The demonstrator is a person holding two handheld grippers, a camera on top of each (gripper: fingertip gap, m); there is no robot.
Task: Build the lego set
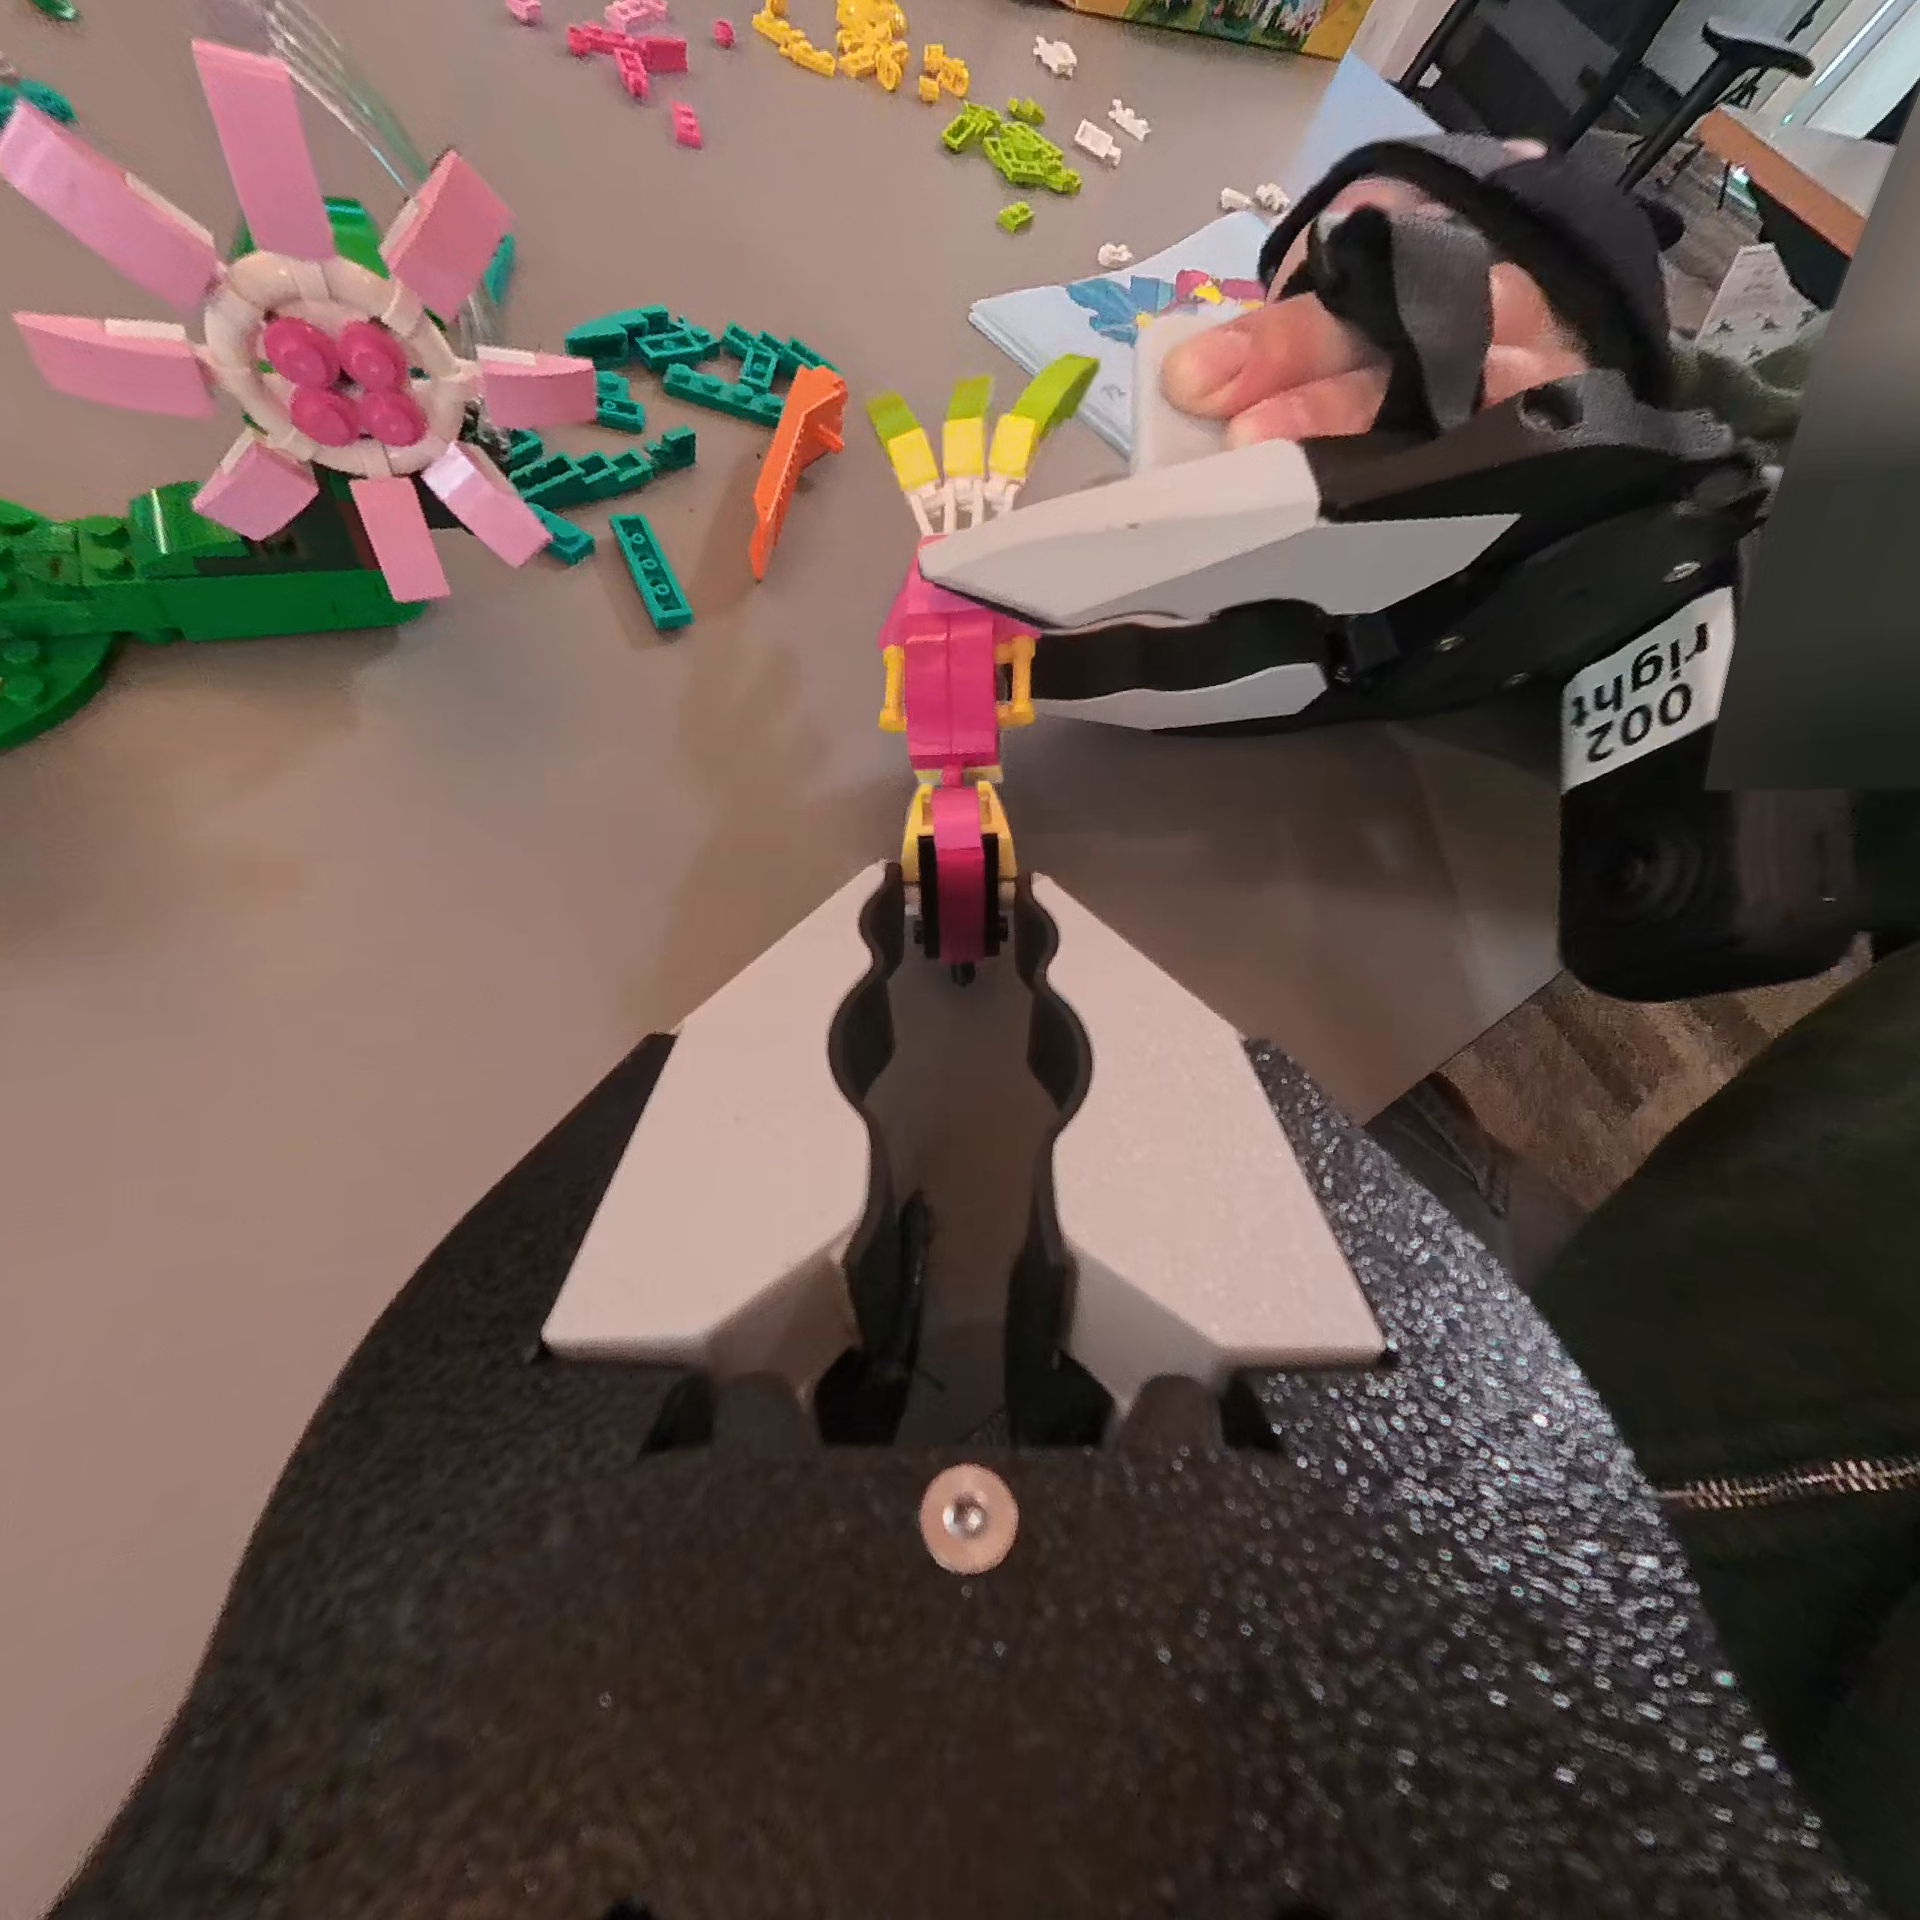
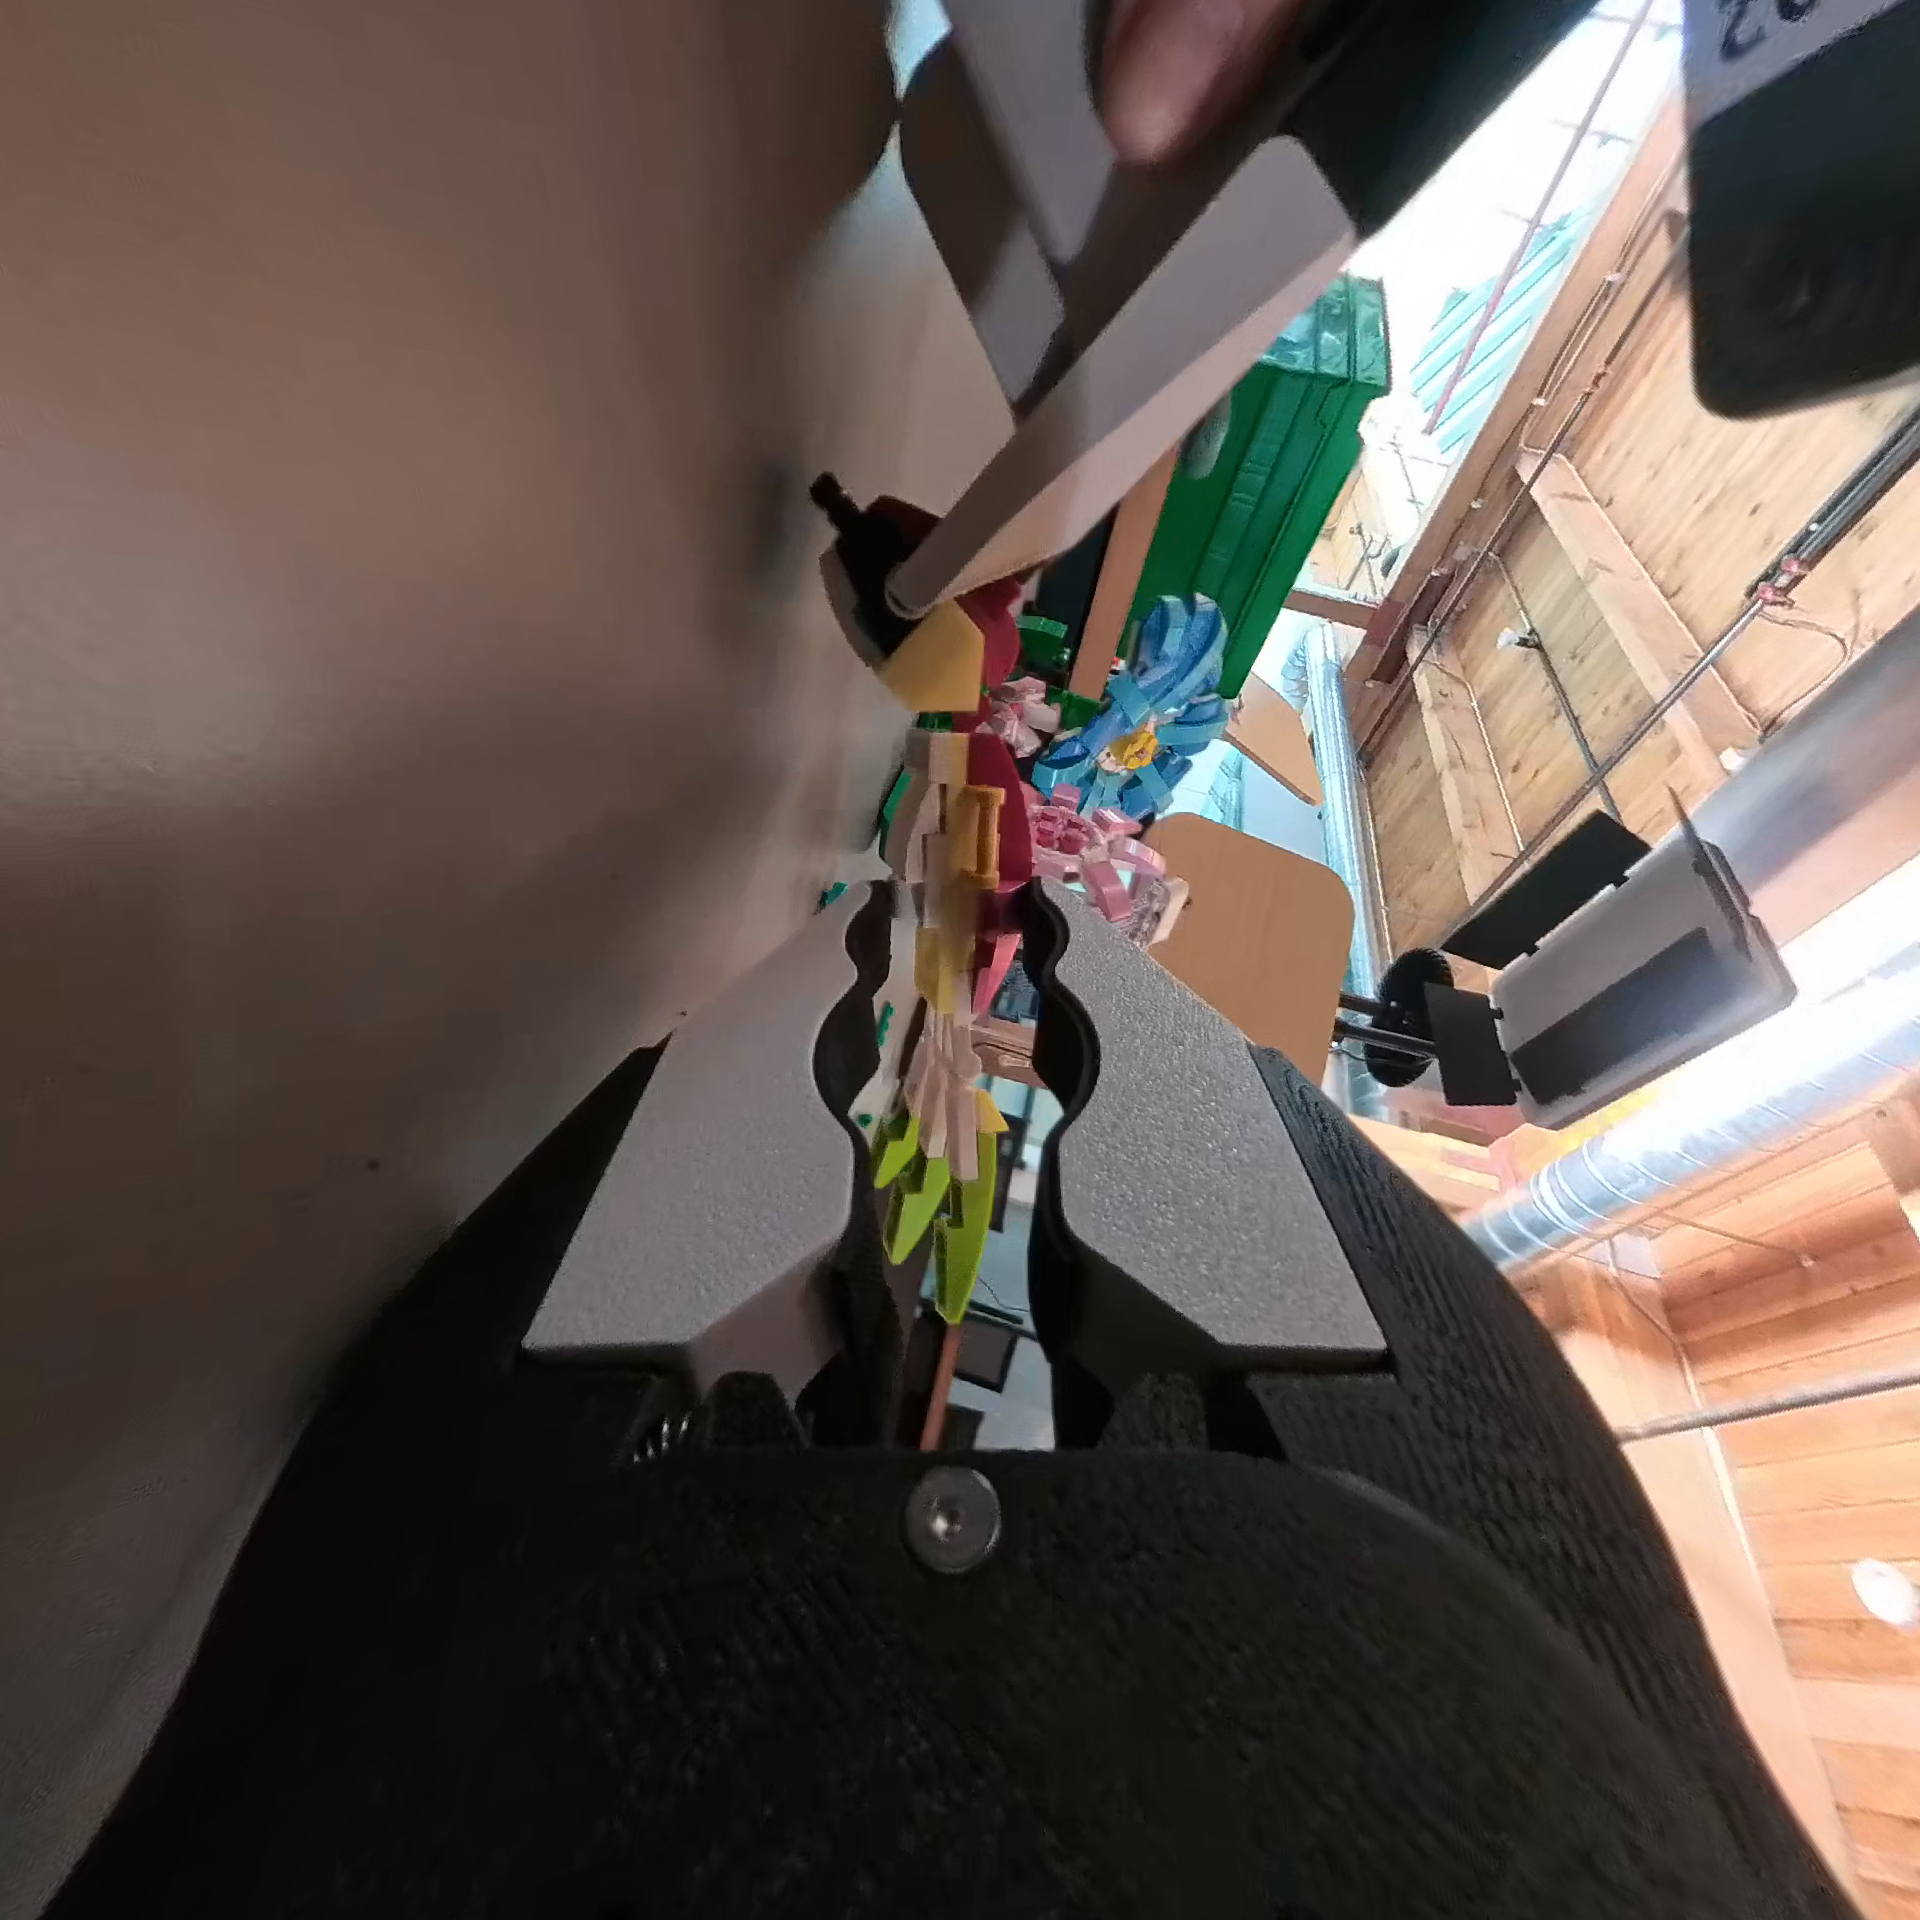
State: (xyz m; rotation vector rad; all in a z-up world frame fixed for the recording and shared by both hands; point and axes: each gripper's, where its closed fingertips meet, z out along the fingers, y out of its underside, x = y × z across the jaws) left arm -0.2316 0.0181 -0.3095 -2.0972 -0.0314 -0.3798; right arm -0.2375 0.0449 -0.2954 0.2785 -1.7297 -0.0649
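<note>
A glossy pink-and-yellow brick stem [image 1: 951,707] with lime, leaf-shaped tips hangs above the grey table [image 1: 416,883]. The left gripper [image 1: 961,894], with matte grey scalloped fingers, clamps its lower end. The right gripper [image 1: 977,623] pinches its upper body.

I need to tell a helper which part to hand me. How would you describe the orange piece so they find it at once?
Start at the big pink flower on the grey table. Right of it lies a scatter of teal bricks. The orange piece rests at their right edge: long, curved, the only orange part.
</note>
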